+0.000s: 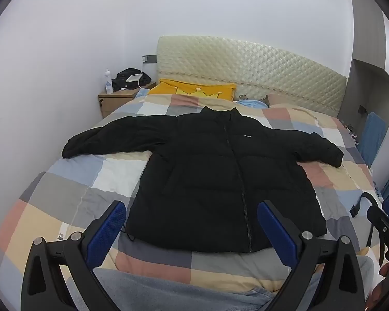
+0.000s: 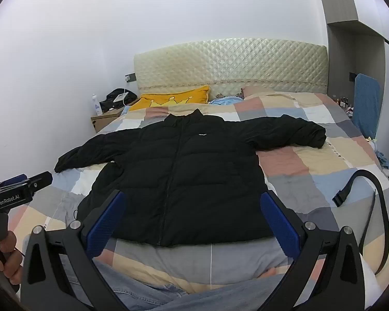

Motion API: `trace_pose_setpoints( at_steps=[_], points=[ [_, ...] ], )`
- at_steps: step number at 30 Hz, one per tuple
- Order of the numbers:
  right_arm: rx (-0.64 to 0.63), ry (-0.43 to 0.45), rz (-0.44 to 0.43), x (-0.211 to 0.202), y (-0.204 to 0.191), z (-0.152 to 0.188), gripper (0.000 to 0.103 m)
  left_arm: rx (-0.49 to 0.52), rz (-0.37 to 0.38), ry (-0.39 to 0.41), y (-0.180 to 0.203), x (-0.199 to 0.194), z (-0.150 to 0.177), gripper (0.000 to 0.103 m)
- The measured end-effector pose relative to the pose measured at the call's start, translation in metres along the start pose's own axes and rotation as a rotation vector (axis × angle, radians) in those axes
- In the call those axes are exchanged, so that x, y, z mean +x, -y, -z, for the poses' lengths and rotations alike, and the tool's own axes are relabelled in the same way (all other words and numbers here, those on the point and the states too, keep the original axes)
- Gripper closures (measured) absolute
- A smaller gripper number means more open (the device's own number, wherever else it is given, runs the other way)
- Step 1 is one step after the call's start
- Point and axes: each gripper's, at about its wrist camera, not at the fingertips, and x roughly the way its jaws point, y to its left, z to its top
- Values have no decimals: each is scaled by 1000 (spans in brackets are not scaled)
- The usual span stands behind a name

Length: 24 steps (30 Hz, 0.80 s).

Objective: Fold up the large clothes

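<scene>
a black puffer jacket (image 1: 215,178) lies face up and zipped on the checked quilt (image 1: 64,181), collar toward the far headboard (image 1: 246,62), both sleeves thrown out wide to left and right, hem nearest you. your left gripper (image 1: 192,225) hangs above the near hem with its blue pads spread wide and nothing between them; your right gripper (image 2: 192,220) hangs just beside it in the same posture, jaws fully apart, gripping nothing. no fold looks started yet.

judging by the layout, the step in hand is the first sleeve fold. go for a cuff: the left sleeve (image 1: 106,140) ends well out over the quilt on the left, the right sleeve (image 2: 293,134) near the right edge. close on the padded cuff alone, not on the quilt under it, since the filling is thick and a shallow bite may slip off. carry the sleeve across the chest so it lies flat over the zip (image 2: 173,171), and let the other tool pin the shoulder so the body does not drag. a black strap (image 2: 350,189) lies on the quilt at near right, apart from the jacket; keep it out of the way. a yellow pillow (image 2: 173,98) sits beyond the collar, clear of the work.
</scene>
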Motion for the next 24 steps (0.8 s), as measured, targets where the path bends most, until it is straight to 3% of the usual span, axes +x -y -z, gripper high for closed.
trace_pose_setpoints(
  at_steps=[24],
  points=[
    [2,15,16,-6,3,-1,0,2,12,-15,1,-1,3,0]
  ],
)
